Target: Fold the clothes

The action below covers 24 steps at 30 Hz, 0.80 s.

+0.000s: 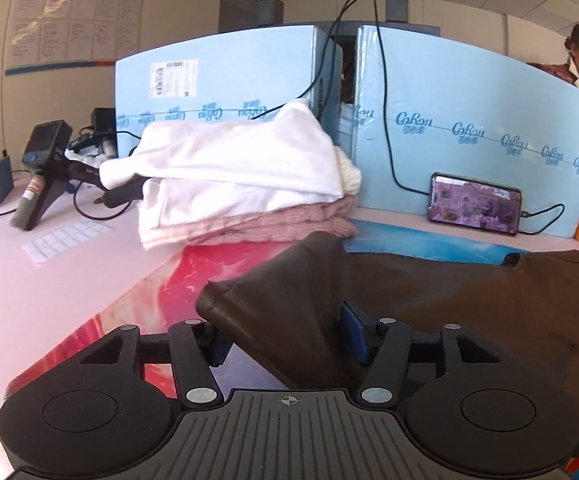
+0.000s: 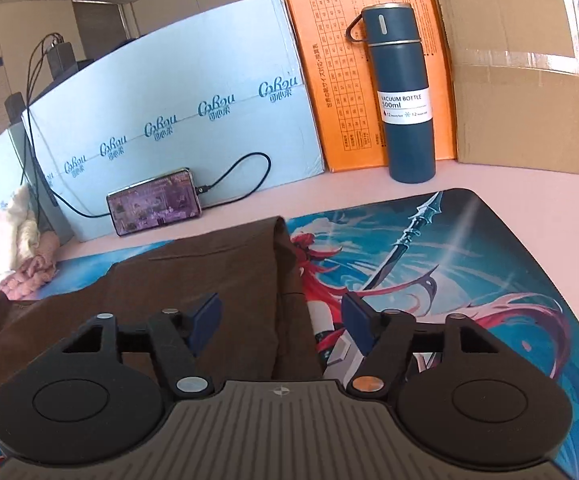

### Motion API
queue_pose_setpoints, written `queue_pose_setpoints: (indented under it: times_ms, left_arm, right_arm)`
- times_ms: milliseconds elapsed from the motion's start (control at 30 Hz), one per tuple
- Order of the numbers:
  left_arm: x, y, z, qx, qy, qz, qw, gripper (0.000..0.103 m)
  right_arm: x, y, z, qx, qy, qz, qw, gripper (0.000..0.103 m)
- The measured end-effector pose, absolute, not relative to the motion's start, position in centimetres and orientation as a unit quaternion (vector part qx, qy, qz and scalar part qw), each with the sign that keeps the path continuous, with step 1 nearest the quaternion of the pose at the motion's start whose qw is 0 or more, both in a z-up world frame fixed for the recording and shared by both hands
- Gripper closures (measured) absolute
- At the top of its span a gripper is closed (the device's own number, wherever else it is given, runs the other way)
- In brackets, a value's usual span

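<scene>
Left claw (image 1: 289, 336): jaws parted, angled downward, pads not pressing. Right claw (image 2: 281, 324): jaws parted, angled downward, nothing gripped.

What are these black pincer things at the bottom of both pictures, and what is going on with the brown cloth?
Each is a hand-held tool, one per hand, with a camera looking along its two fingers. The left tool has a raised corner of the brown garment between open fingers. The right tool is open over the garment's edge. The garment lies on a printed mat. Behind are a pile of folded clothes, a phone and a blue bottle.
</scene>
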<state>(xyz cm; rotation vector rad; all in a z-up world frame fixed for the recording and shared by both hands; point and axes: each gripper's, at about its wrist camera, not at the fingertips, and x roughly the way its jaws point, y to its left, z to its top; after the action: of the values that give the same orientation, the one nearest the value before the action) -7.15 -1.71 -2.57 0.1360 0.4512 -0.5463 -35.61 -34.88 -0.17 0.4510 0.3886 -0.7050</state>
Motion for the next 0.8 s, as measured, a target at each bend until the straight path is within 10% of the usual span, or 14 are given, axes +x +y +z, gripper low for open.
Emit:
queue_pose_setpoints:
  times_ms: [267,800]
  left_arm:
    - [-8.1,-1.9,-1.7,0.131,0.149,-0.263,0.944,0.008]
    - [-7.0,-4.4,-3.5,0.207,0.210,-0.351,0.889,0.000]
  right_arm:
    - [-31.6,-39.0,0.0,0.200,0.196,-0.266,0.922,0.014]
    - [-22.5,-44.2,-3.3,0.158,0.259,-0.062,0.951,0.004]
